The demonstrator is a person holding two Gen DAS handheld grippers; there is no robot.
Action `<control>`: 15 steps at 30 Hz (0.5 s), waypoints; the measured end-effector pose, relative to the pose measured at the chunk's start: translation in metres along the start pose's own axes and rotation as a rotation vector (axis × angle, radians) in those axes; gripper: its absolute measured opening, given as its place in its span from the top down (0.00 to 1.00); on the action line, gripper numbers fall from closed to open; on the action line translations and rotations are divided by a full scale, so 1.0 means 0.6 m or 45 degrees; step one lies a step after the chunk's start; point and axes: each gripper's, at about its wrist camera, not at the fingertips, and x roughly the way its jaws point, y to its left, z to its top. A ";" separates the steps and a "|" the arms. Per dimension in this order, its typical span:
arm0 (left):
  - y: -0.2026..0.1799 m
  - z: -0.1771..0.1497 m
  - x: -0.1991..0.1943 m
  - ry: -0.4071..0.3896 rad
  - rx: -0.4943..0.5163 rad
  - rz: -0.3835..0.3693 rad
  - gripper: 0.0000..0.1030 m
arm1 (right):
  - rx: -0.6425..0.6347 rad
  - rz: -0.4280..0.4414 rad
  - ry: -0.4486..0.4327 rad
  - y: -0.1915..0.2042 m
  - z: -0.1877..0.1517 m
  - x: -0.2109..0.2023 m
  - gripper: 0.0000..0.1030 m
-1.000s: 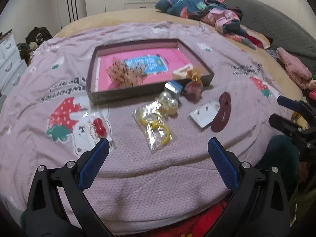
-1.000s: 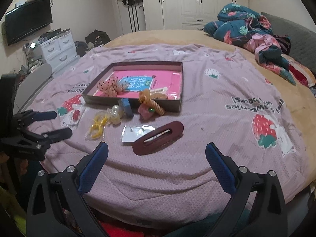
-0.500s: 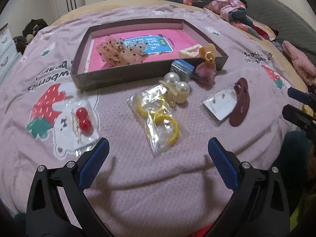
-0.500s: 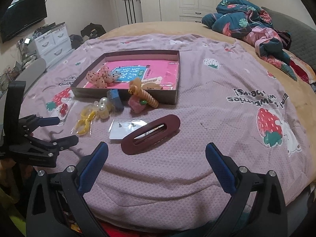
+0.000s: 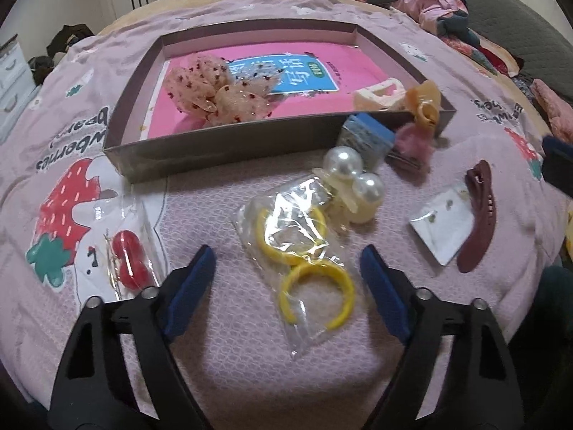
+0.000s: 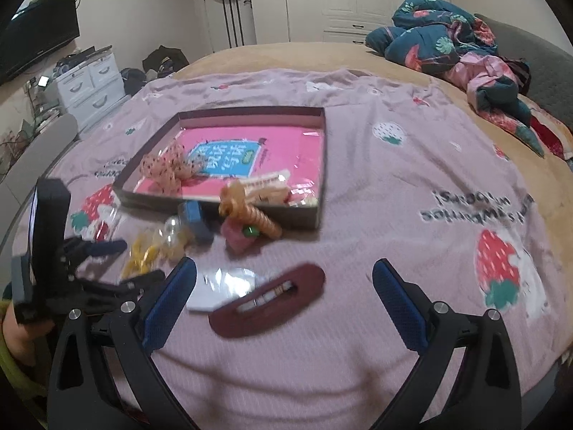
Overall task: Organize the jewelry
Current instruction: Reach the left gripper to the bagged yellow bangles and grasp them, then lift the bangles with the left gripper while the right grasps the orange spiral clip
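Observation:
A clear bag of yellow hoops (image 5: 304,261) lies on the pink bedspread, between the open fingers of my left gripper (image 5: 286,276). Behind it sit a pearl clip (image 5: 352,179), a blue box (image 5: 369,139), and an open brown box (image 5: 222,150) with a pink liner and a dotted bow (image 5: 215,86). My right gripper (image 6: 284,294) is open just over a dark red hair clip (image 6: 268,299) and an earring card (image 6: 222,286). The left gripper (image 6: 104,268) shows at the left of the right wrist view.
A bag with red earrings (image 5: 127,258) lies left of my left gripper. An orange spiral clip (image 6: 250,211) and a pink piece (image 6: 238,238) rest against the brown box's front wall (image 6: 286,215). A heap of bedding (image 6: 458,46) lies at the far right. White drawers (image 6: 89,86) stand beyond the bed.
My left gripper has moved forward and down over the yellow hoop bag, its fingers narrowing. My right gripper has moved in over the dark red hair clip.

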 end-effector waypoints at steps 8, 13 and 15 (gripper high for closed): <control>0.021 0.003 -0.010 -0.006 -0.022 -0.034 0.68 | -0.150 -0.076 0.038 0.039 0.025 0.077 0.10; 0.037 0.000 -0.026 -0.020 -0.050 -0.067 0.70 | -0.199 -0.065 0.082 0.052 0.039 0.117 0.26; 0.040 -0.002 -0.033 -0.026 -0.052 -0.076 0.70 | -0.214 -0.072 0.090 0.057 0.042 0.127 0.34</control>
